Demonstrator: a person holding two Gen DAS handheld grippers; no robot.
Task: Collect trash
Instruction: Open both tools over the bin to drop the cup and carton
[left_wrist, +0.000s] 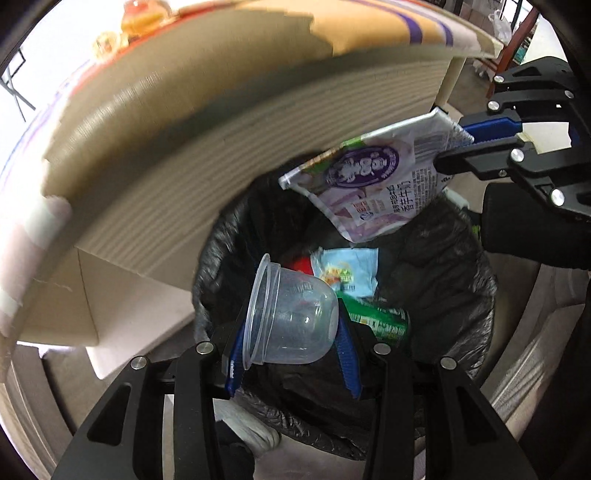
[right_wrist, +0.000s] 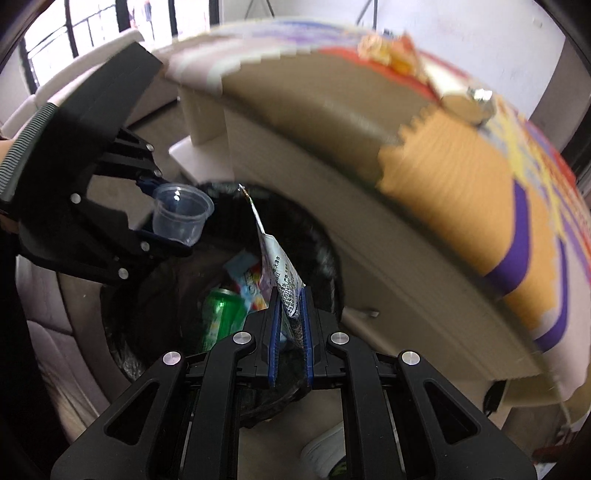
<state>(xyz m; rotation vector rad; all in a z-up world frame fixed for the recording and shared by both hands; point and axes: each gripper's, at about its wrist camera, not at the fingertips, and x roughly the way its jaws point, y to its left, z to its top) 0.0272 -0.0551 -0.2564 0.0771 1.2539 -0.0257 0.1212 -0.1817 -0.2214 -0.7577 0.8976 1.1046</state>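
Note:
My left gripper is shut on a clear plastic cup, held on its side above the bin lined with a black bag. The cup also shows in the right wrist view. My right gripper is shut on a purple and white snack wrapper, hanging over the bin's mouth; the wrapper shows flat in the left wrist view. Inside the bin lie a green can, a light blue packet and something red.
A low beige table with a colourful cloth stands right beside the bin and overhangs it. Orange and yellow items lie on the cloth. The floor is beige tile. A white shoe shows below.

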